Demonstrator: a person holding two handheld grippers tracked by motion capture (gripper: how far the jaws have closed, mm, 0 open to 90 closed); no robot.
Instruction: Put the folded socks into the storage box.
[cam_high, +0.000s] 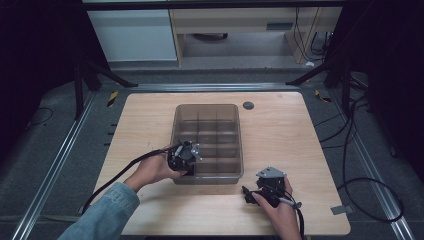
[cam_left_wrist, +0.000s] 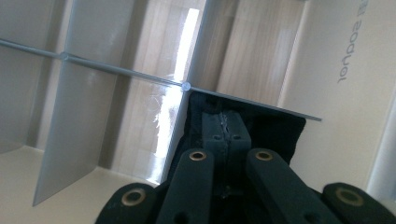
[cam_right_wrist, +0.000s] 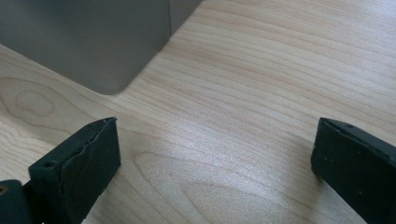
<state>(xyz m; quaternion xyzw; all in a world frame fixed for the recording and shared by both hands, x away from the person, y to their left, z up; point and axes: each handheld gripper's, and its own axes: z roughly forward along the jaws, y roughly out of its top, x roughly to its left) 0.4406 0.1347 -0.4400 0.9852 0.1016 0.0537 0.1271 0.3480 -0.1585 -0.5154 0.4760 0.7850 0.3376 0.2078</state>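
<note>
The left gripper reaches over the near left wall of the clear divided bin that sits in the middle of the table. In the left gripper view its jaws are pressed together on a black cloth-like piece, which bunches around the fingertips and lies against a thin clear divider. Seen from the high view, this compartment is at about 7 o'clock in the bin, in the row nearest the person.

The right gripper rests on the table at about 5 o'clock from the bin, well apart from the work. Its jaws stand spread wide, with nothing but bare wood between them, and a rounded corner of the bin shows ahead of them in the right gripper view.

The step in hand looks like setting the black piece down inside one compartment. To do it well, the left gripper should lower until the piece reaches the floor of the cell, not the divider's top edge, since soft material draped over a partition would end up spread across two cells. Keeping the fingertips clear of the thin walls matters too: a sideways push could shift the light bin across the table. The jaws should open only once the piece is fully inside, and the gripper should lift straight up so that the fabric does not cling and come out again. The right gripper could steady the bin's near wall if it slides.
</note>
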